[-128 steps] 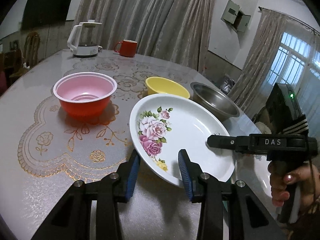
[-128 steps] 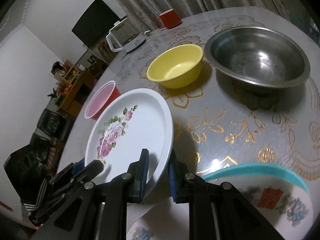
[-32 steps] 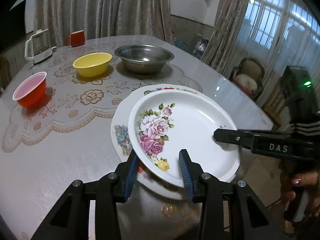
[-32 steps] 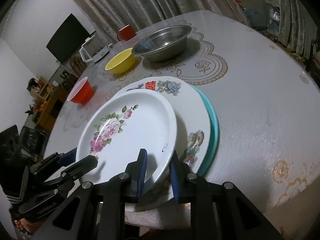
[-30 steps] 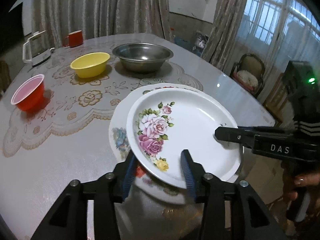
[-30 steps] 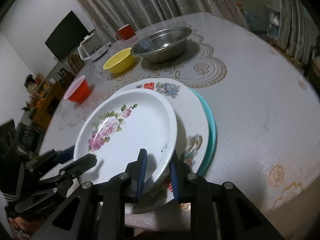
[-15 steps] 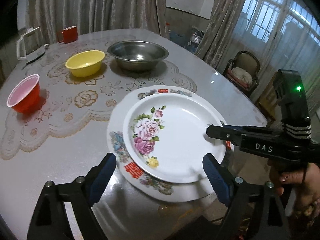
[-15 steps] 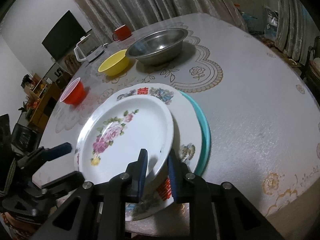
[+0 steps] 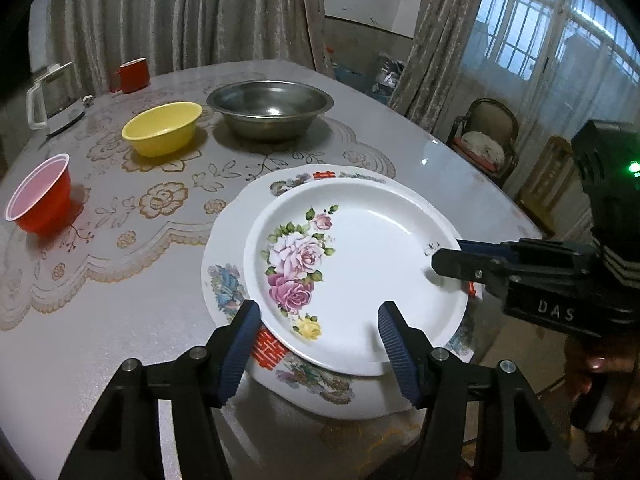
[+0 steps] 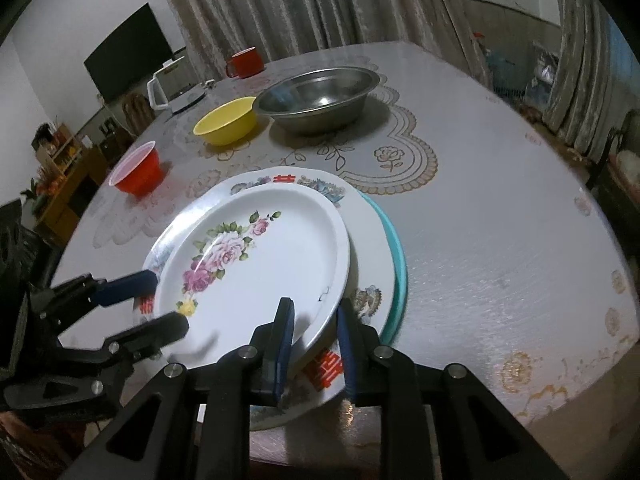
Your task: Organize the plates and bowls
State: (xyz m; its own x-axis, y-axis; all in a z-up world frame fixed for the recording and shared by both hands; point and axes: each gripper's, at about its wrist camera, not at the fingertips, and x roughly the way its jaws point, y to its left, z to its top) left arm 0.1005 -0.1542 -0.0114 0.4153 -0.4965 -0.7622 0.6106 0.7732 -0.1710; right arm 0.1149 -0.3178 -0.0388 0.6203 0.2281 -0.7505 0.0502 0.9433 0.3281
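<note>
A white rose plate (image 9: 360,256) lies on a larger decorated plate (image 9: 222,280), which sits on a teal plate (image 10: 397,248) near the table's front edge. My left gripper (image 9: 318,340) is open. Its jaws are closing, astride the rose plate's near rim without touching it. In the right wrist view the left gripper (image 10: 156,306) shows at the plate's left side. My right gripper (image 10: 315,336) holds the rose plate (image 10: 256,264) by its rim, with the jaws just easing open. From the left wrist view the right gripper (image 9: 456,256) comes in at the plate's right rim.
Further back on the round table stand a steel bowl (image 9: 270,110), a yellow bowl (image 9: 162,128), a red bowl (image 9: 40,200), a red mug (image 9: 132,76) and a kettle (image 9: 52,96). The table edge curves close on the right, and a chair (image 9: 484,136) stands beyond it.
The rose plate has come down onto the decorated plate. My left gripper let go of its near rim, spread wide, then narrowed partway. The right gripper keeps its hold.
</note>
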